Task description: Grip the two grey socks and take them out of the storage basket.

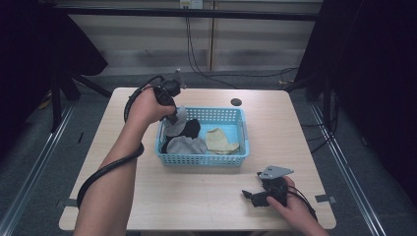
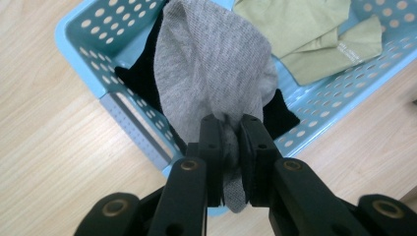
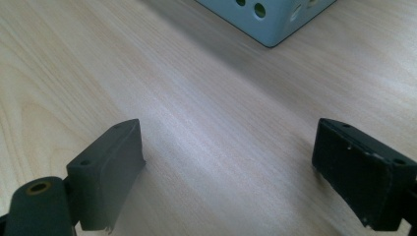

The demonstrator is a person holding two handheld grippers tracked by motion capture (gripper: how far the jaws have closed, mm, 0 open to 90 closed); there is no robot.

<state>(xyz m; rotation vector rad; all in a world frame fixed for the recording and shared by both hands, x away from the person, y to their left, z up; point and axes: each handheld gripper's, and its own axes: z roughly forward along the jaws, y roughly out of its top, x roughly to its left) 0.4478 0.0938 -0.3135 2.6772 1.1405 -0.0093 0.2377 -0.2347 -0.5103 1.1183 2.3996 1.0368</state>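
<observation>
Grey sock [image 2: 211, 73]: pinched at one bunched end, hanging limp over blue basket [image 2: 81, 34] | handling, judged: light, soft, non-fragile, prone to slip; take deep on bunched fabric | left gripper [image 2: 231, 147]: clamped on sock | right gripper [image 3: 228, 167]: spread wide, nothing between, low over table [image 3: 206, 98]

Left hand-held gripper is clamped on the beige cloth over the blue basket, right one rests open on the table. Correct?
Not quite. The left hand-held gripper is clamped on the grey cloth, as the left gripper view shows; the beige cloth lies in the blue basket. The right hand-held gripper does rest open on the table.
</observation>
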